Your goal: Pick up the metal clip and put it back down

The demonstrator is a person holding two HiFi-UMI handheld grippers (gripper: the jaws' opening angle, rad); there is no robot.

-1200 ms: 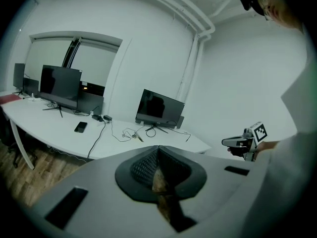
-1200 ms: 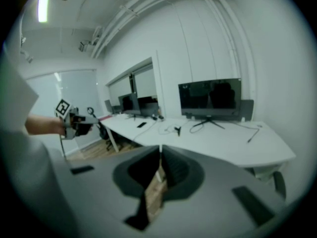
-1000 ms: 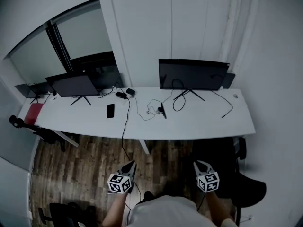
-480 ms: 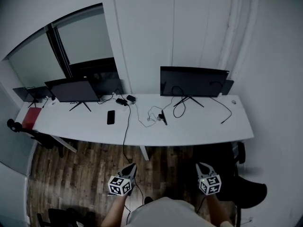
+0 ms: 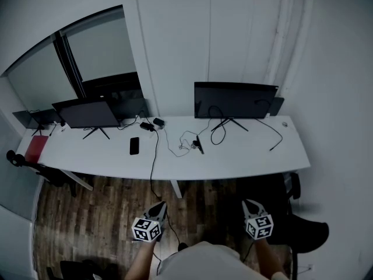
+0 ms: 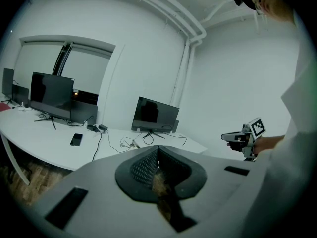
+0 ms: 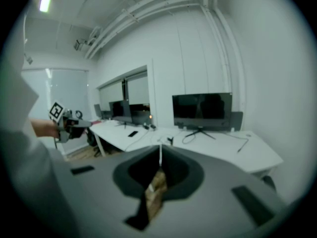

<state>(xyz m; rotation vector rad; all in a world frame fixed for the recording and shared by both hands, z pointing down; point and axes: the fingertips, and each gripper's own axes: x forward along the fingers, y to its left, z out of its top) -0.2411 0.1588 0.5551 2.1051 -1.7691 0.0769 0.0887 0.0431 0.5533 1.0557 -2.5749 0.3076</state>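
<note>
Metal clip point(image 5: 199, 145), as far as I can make it out, is the small dark piece lying on the white desk point(image 5: 250, 156), and neither tool has it. My left gripper point(image 5: 159, 206) has its jaws pressed together with nothing between them, and the right gripper point(image 5: 250, 205) shows the same in its own view: a thin closed seam, no object in it. Both hang well short of the desk's near edge, over the wooden floor point(image 5: 99, 209), pointing towards the desk and slightly down.

I judge that this fits two stages equally: the clip lying on the desk to be lifted, or lying there again after being set back. So I hold only to what serves both: keep the tools steady and apart from each other, keep the desk's middle in the head view, and stay clear of the black cable point(image 5: 154, 156) that drops over the desk's near edge.

On the desk the clip sits about mid-depth, just beside a loose loop of pale cable point(image 5: 185, 142) and near the foot of the monitor point(image 5: 235, 100) at the desk's back; a dark phone point(image 5: 134, 146) lies well apart from it. It looks narrow, dark and low; its finish is too small to tell, and I reckon any grip on it would have to miss that loop
</note>
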